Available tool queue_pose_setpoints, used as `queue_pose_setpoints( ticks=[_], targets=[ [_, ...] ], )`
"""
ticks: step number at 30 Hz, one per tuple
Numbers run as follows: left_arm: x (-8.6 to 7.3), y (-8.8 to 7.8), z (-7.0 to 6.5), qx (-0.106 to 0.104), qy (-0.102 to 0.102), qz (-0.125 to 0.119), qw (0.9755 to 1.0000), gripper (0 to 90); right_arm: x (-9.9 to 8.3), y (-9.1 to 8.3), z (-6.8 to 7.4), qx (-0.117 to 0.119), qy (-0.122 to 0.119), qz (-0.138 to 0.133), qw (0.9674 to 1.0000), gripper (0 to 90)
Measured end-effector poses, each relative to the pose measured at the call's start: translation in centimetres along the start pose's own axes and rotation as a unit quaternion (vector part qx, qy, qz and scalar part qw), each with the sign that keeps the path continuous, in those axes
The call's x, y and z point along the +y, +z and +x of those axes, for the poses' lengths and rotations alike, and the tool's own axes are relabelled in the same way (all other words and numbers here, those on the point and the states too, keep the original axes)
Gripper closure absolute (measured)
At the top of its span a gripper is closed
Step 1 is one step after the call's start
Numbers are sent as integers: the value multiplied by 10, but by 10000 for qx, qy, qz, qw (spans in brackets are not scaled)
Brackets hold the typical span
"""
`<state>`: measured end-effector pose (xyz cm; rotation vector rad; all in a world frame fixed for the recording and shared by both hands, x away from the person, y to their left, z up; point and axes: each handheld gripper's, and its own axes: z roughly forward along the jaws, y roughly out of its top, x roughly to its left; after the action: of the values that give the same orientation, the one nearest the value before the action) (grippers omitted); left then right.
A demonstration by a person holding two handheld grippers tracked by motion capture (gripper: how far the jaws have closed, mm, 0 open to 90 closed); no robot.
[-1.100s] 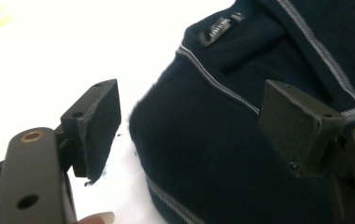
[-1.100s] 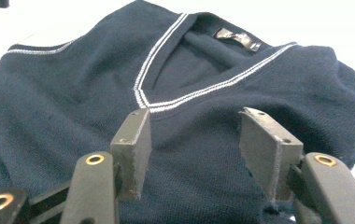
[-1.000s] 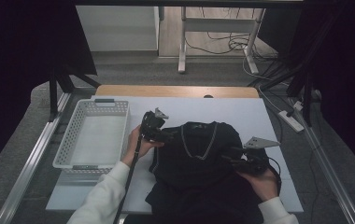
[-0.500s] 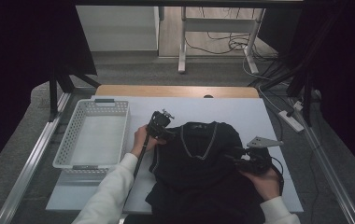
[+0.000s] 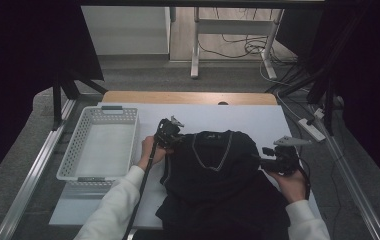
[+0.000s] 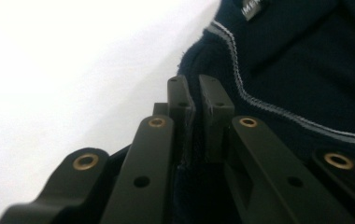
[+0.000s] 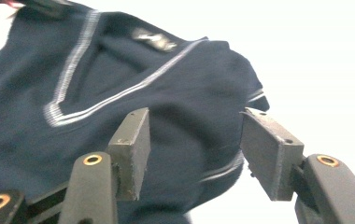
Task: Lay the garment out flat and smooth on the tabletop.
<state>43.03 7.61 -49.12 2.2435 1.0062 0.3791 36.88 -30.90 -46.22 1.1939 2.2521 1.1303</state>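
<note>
A dark blue sweater [image 5: 218, 170] with a striped V-neck lies on the white counter [image 5: 258, 120], to the right of an empty white basket [image 5: 100, 147]. The left hand-held gripper [image 5: 172, 137] has just been closing and now pinches the sweater's shoulder edge. The right hand-held gripper [image 5: 267, 161] hovers at the opposite shoulder, its jaws half spread and pressing on nothing.

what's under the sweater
The sweater lies on the white table, which shows bare around its collar and sides. Whatever sits beneath the cloth itself is covered and cannot be seen. Its lower part runs out of frame at the near edge.
</note>
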Motion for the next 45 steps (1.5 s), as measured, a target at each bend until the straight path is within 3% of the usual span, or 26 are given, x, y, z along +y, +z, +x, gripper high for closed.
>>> queue_pose_setpoints(
  ticks=[7, 12, 16, 19, 20, 27, 33, 39, 45],
  targets=[
    [-2, -7, 4, -66, -101, -167, 9998, 833, 14, 42, -31, -55, 46, 485, 9988, 435],
    [-1, -9, 4, -74, -62, -201, 9998, 833, 10, 73, -34, -60, -103, 991, 9950, 450],
    [-1, -10, 3, -70, -83, -214, 9997, 834, 8, 84, -32, 79, -122, 1090, 9939, 606],
    [-1, -12, 3, -49, -100, -253, 9996, 835, 10, 81, -32, 85, -201, 1080, 9939, 819],
    [0, -14, 3, -34, -96, -278, 9996, 835, 11, 79, -32, 51, -290, 1077, 9938, 835],
    [18, -49, 6, 88, 8, -729, 9973, 836, 34, 42, -36, -270, -394, 415, 9980, 845],
    [31, -69, 19, 286, -62, -971, 9948, 836, 64, 15, -43, -526, -291, -84, 9982, 844],
    [34, -79, 31, 406, -118, -1093, 9931, 836, 73, 6, -40, -647, -307, -389, 9967, 845],
    [50, -90, 42, 517, -65, -1182, 9916, 837, 88, -1, -41, -732, -310, -559, 9953, 845]
  ],
)
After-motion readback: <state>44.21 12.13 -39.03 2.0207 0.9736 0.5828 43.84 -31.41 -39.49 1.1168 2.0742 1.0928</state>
